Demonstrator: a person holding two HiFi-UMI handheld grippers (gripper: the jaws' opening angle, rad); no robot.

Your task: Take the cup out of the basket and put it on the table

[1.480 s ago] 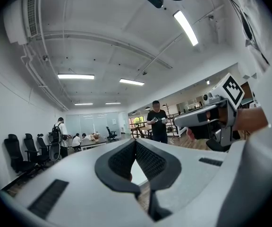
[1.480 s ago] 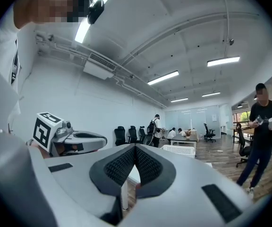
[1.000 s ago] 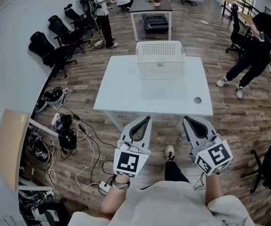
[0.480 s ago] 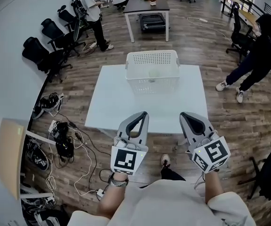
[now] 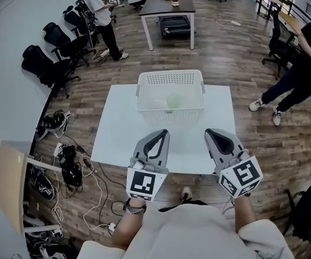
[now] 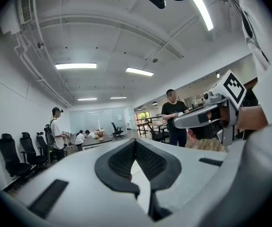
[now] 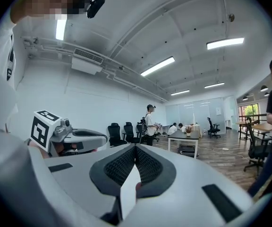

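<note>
Head view: looks steeply down on a white perforated basket (image 5: 170, 79) standing on a white table (image 5: 120, 131). Finds one pale greenish cup (image 5: 174, 101) inside the basket, right of its middle and close to its near wall; cannot tell whether upright or tipped. Shows the left tool (image 5: 162, 135) and the right tool (image 5: 214, 134) side by side on the near side of the basket, over the table's near part, both pointing toward the basket and clear of its wall.

Left gripper view: looks level along the left tool's jaws, closed tip against tip, gripping nothing. Catches the right tool (image 6: 207, 118) alongside, to the right. Gives no sight of basket or cup past the jaw bodies.

Right gripper view: looks level along the right tool's jaws, likewise pressed together at the tips and empty. Catches the left tool (image 7: 74, 138) alongside, to the left. Again hides basket and cup.
</note>
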